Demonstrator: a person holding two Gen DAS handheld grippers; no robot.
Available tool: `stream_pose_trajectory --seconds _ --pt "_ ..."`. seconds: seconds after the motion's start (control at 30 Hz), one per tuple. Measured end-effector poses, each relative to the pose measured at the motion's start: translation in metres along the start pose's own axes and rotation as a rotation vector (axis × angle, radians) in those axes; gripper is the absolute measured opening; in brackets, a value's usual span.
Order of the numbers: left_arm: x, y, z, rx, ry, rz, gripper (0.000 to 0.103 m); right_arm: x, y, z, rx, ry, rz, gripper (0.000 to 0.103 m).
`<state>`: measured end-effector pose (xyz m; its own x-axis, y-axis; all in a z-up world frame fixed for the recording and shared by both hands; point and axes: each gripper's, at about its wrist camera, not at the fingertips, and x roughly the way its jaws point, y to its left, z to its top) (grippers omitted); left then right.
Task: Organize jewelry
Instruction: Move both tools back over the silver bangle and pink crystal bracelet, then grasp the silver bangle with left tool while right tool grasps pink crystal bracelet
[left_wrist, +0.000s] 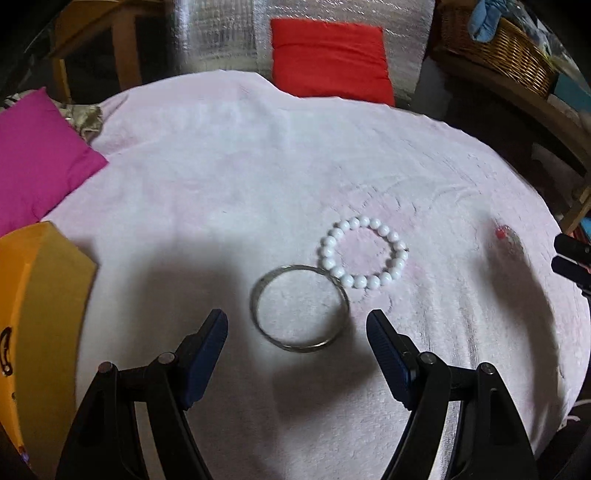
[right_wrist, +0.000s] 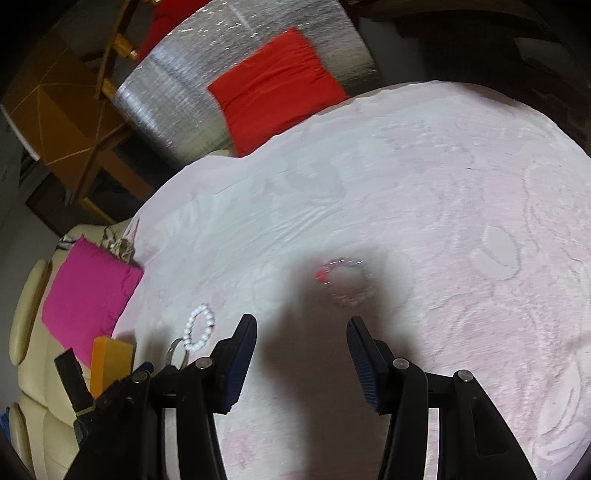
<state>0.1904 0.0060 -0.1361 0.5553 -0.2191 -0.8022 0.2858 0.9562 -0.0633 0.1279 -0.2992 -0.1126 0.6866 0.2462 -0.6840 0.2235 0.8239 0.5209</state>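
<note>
- Jewelry is counted as three pieces on the pink blanket (left_wrist: 258, 166): one silver bangle (left_wrist: 300, 308), one white bead bracelet (left_wrist: 364, 253) touching it, one blurred red-accented bracelet (right_wrist: 345, 282) further right.
- The left gripper (left_wrist: 297, 325) is held wide and empty near the bangle.
- The right gripper (right_wrist: 303, 330) is seen parted, empty.

We see three bracelets lying flat on the pale pink blanket (left_wrist: 221, 166). The silver bangle (left_wrist: 300, 308) is a plain thin metal ring. The white bead bracelet (left_wrist: 364, 253) lies just beyond it, its nearest beads touching the bangle's rim. The third, a blurred bracelet of small pinkish beads with one red bead (right_wrist: 345, 282), lies well apart from both.
</note>
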Motion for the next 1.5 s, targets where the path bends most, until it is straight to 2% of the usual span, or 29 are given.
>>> stream_pose_trajectory --seconds 0.17,0.4,0.67,0.73,0.77,0.97,1.13,1.33,1.37,1.47,1.5 --pt "0.012 -0.004 0.0 0.012 0.034 0.001 0.078 -0.008 -0.025 0.013 0.068 -0.018 -0.03 0.054" --pt "0.017 0.001 0.004 -0.003 0.034 -0.012 0.078 -0.008 -0.055 0.034 0.142 -0.033 -0.075 0.054" --pt "0.02 0.002 0.006 -0.001 0.023 -0.045 0.078 0.02 -0.034 0.039 0.056 0.026 -0.066 0.054" --pt "0.018 0.004 0.007 -0.008 0.012 -0.073 0.072 0.024 -0.028 0.038 0.041 0.033 -0.063 0.054" --pt "0.019 0.006 0.007 -0.01 0.01 -0.082 0.062 0.026 -0.025 0.037 0.04 0.033 -0.057 0.054" --pt "0.019 0.006 0.005 -0.003 0.01 -0.118 0.062 0.039 -0.016 0.033 0.017 0.057 -0.069 0.054" --pt "0.015 0.0 0.003 -0.007 0.015 -0.165 0.062 0.058 -0.017 0.032 -0.004 0.084 -0.121 0.054" --pt "0.006 -0.01 -0.002 0.024 0.017 -0.214 0.062 0.068 0.003 0.026 -0.134 0.048 -0.197 0.056" --pt "0.005 -0.011 -0.002 0.027 0.018 -0.216 0.062 0.069 0.006 0.024 -0.16 0.042 -0.215 0.053" --pt "0.003 -0.011 -0.004 0.022 0.02 -0.234 0.062 0.07 0.013 0.021 -0.219 0.037 -0.23 0.032" --pt "0.002 -0.011 -0.005 0.022 0.019 -0.236 0.062 0.069 0.014 0.02 -0.226 0.029 -0.236 0.028"
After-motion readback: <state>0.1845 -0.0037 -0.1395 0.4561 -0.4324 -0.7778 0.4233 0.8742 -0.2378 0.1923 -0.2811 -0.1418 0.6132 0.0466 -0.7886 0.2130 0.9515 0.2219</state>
